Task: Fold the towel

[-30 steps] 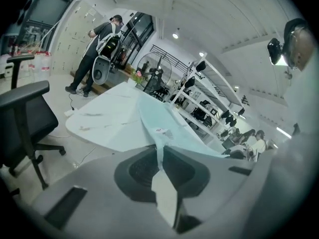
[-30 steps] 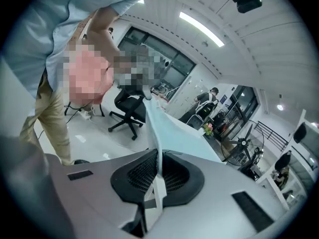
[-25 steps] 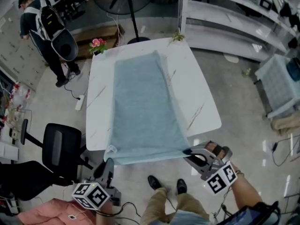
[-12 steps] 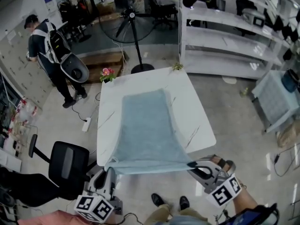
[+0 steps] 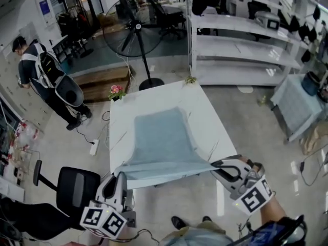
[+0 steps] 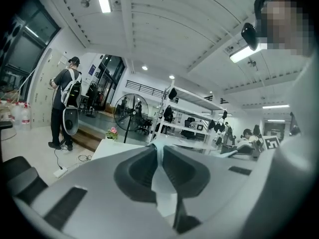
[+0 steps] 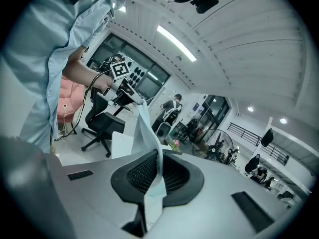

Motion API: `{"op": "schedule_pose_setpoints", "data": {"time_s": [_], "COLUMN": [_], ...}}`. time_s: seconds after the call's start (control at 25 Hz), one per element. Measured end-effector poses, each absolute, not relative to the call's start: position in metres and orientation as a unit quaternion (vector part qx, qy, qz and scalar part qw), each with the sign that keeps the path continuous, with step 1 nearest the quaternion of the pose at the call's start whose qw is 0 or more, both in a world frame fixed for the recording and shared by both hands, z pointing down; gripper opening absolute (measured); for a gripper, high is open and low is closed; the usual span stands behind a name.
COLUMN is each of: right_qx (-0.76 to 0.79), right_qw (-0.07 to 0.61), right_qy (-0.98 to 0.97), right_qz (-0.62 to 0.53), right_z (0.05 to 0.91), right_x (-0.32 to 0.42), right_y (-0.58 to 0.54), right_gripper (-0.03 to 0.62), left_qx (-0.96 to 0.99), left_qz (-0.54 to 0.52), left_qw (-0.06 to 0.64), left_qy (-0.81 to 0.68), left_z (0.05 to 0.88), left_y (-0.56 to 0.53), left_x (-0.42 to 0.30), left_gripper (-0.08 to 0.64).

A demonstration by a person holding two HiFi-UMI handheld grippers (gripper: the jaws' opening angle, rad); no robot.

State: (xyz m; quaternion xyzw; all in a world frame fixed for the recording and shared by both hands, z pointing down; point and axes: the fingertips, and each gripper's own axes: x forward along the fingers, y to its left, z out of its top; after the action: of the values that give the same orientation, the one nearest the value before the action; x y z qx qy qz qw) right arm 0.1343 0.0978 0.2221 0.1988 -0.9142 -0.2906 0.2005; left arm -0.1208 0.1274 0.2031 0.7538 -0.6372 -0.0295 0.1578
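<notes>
Gripping is confirmed at both near corners of the towel (image 5: pixel 161 142): left gripper (image 5: pixel 120 176) and right gripper (image 5: pixel 216 164) are each clamped on cloth, with the near edge held off the table (image 5: pixel 220 119). Long axis runs to 12 o'clock, far end flat. Bare tabletop is left beyond at 12; neither hand is nearer.

The pale blue-grey towel (image 5: pixel 161 140) lay lengthwise on the white table (image 5: pixel 207 114), its far part flat, while its near edge hung stretched taut above the table's near side, one corner pinched in the left gripper (image 5: pixel 121 174), the other in the right gripper (image 5: pixel 215 163).
</notes>
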Motion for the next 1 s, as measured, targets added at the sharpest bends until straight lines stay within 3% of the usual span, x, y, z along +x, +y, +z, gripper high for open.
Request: {"op": "schedule_pose_setpoints", "data": {"time_s": [0.56,1.0], "right_qx": [0.257,0.247], "right_qw": [0.188,0.202], "right_qy": [-0.904,-0.91], "right_qz": [-0.287,-0.266], "right_z": [0.189,0.211], "right_x": [0.116,0.086], "right_y": [0.027,-0.07], "right_gripper": [0.025,0.025], "left_qx": [0.769,0.745], "left_qz": [-0.017,0.004], "left_qw": [0.131,0.161], "left_qy": [-0.625,-0.647], "left_z": [0.183,0.217], "left_y": [0.063,-0.019], "left_x": [-0.134,-0.162], "left_gripper": [0.035,0.035]}}
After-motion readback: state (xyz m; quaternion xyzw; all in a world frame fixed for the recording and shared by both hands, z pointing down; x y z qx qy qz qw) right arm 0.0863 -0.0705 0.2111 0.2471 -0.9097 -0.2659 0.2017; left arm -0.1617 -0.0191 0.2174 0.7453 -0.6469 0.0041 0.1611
